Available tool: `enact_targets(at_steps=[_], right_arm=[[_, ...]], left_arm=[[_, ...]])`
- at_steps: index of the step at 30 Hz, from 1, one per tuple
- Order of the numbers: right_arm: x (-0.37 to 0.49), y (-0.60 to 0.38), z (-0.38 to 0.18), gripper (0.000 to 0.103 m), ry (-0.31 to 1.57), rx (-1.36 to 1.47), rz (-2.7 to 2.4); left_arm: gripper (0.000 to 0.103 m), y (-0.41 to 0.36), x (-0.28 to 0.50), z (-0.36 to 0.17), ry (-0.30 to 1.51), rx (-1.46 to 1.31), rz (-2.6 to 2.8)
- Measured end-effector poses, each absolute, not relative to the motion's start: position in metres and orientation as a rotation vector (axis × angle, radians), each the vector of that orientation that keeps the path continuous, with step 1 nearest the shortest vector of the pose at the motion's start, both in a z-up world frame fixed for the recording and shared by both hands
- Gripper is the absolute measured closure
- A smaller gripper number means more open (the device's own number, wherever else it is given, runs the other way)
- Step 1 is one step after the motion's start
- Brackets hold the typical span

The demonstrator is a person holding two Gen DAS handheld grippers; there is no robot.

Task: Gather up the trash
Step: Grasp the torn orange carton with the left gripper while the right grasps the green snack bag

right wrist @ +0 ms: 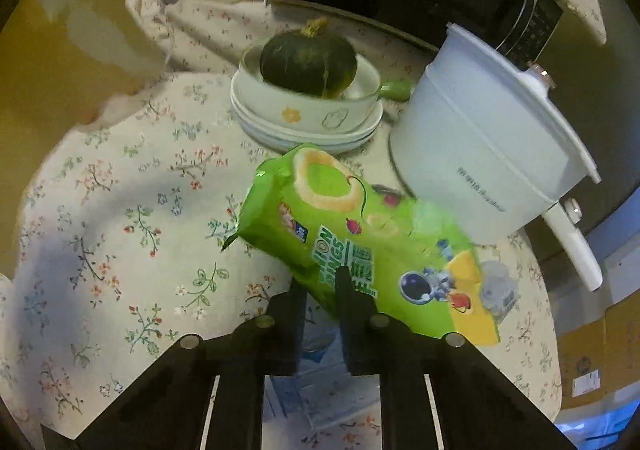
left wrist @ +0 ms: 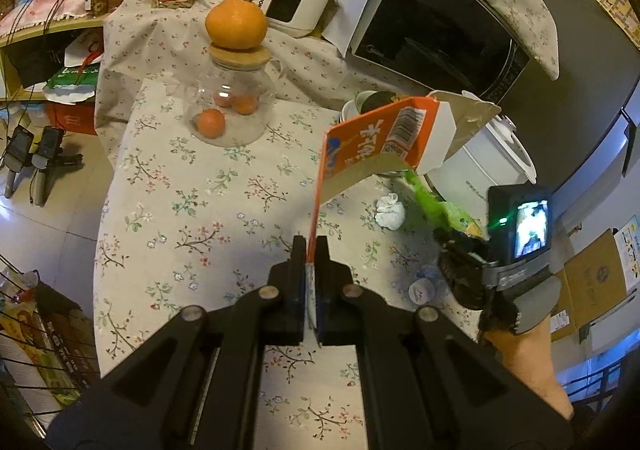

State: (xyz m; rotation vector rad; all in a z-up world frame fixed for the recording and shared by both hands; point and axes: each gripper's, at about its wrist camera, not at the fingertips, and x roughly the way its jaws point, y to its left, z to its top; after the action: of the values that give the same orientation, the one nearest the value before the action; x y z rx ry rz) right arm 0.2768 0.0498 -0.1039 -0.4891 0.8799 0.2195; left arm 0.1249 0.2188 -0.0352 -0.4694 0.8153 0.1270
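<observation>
Floral-clothed table [left wrist: 180, 210] carries one glass jar [left wrist: 230, 106] with three oranges inside, one on its lid. Left gripper [left wrist: 309, 250] clamps one flattened orange carton [left wrist: 372, 142], raised. Right gripper [right wrist: 320, 282] pinches one green snack bag [right wrist: 360, 234]. One crumpled tissue [left wrist: 390, 212] lies loose.

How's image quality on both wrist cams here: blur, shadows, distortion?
Left wrist: sharp; strong fisheye bends the table edge; dark shadow ahead of the left gripper holding the orange carton; warm dim light. Right wrist: motion blur on the green snack bag and the bowl; the right gripper is soft; a broad shadow falls across the cloth at left.
</observation>
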Motion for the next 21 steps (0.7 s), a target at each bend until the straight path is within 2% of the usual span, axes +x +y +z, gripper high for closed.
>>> enact_targets(at_steps=[7, 15, 21], right_arm=[[0.265, 0.03, -0.068, 0.098, 0.83, -0.465, 0.228], [0.244, -0.026, -0.021, 0.099, 0.826, -0.254, 0.276], [0.221, -0.062, 0.001, 0.099, 0.802, -0.196, 0.273]], left_arm=[[0.099, 0.21, 0.125, -0.034, 0.82, -0.494, 0.098], [0.099, 0.186, 0.129, -0.031, 0.828, -0.493, 0.035], [0.099, 0.157, 0.131, -0.031, 0.843, -0.468, -0.03]])
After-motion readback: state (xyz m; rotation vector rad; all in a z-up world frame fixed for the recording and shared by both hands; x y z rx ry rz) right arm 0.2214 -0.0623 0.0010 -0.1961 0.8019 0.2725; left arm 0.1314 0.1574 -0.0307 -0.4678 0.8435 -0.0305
